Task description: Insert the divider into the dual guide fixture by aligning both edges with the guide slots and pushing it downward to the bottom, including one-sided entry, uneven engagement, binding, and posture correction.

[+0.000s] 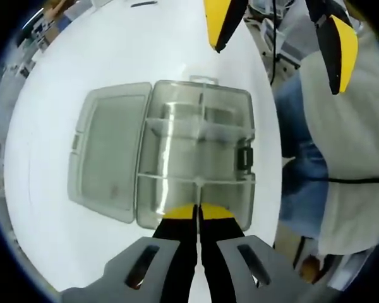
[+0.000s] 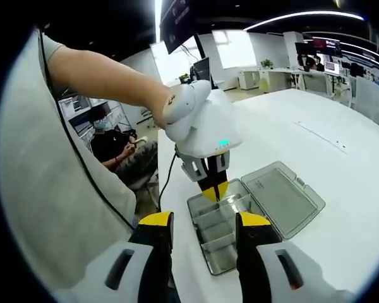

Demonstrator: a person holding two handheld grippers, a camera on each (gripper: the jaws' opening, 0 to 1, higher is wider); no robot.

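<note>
Holding the left gripper (image 1: 198, 213) with jaws pressed together on the thin clear divider (image 1: 196, 182), I kept it over the open compartment box (image 1: 177, 113) near the white table's (image 1: 114, 38) edge, edges meeting the slots. Right gripper (image 2: 205, 228) hung spread, empty. No legible writing.

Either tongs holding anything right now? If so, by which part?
The left tongs are pinched shut on the top edge of a clear divider standing in the open plastic box. The right tongs are open and hold nothing.
</note>
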